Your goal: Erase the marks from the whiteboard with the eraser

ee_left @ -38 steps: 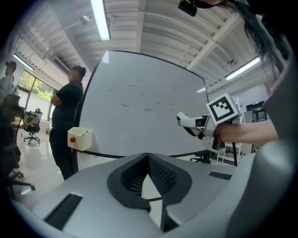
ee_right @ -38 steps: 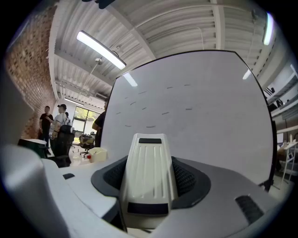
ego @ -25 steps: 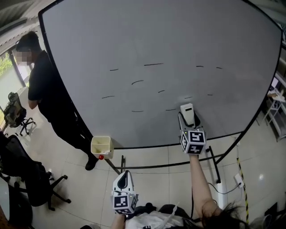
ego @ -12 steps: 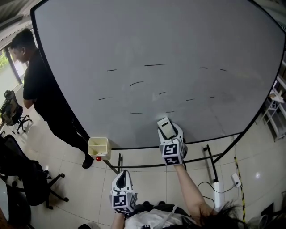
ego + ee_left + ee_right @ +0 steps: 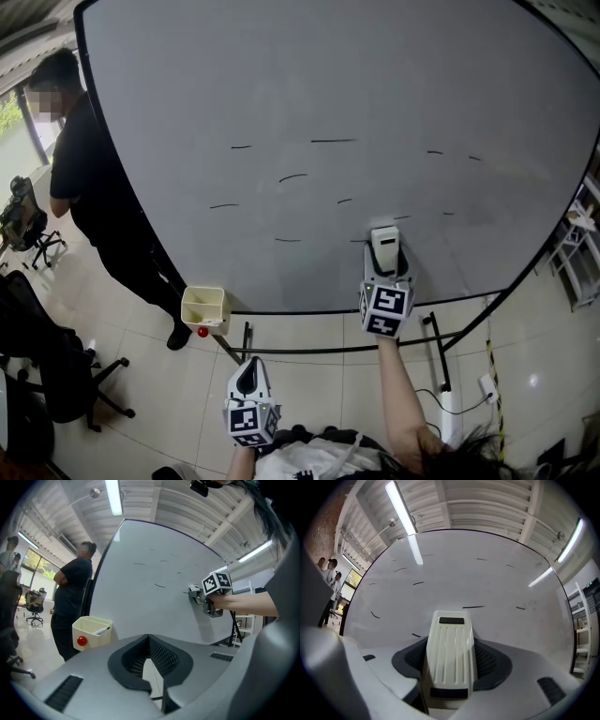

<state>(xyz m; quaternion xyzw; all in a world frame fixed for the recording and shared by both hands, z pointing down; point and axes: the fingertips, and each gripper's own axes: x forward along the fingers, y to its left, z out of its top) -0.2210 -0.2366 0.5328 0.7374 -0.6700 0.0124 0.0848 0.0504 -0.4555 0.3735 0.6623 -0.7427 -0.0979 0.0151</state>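
The big grey whiteboard (image 5: 375,84) carries several short black marks, such as a long stroke (image 5: 332,141) and a curved one (image 5: 292,176). My right gripper (image 5: 385,255) is shut on the white ribbed eraser (image 5: 386,246), low on the board, just right of a small mark (image 5: 357,240). In the right gripper view the eraser (image 5: 450,639) fills the jaws of the right gripper (image 5: 451,660), with a stroke (image 5: 473,606) just beyond its tip. My left gripper (image 5: 251,380) hangs low, away from the board; its jaws (image 5: 149,638) meet on nothing.
A cream bin (image 5: 204,307) with a red ball on its front hangs at the board's lower left edge. A person in black (image 5: 94,187) stands left of the board. Office chairs (image 5: 47,366) stand further left. The board's stand legs (image 5: 433,339) cross the tiled floor.
My right gripper swung the eraser left and down, then back right and up onto the board's lower part. The left gripper barely moved.
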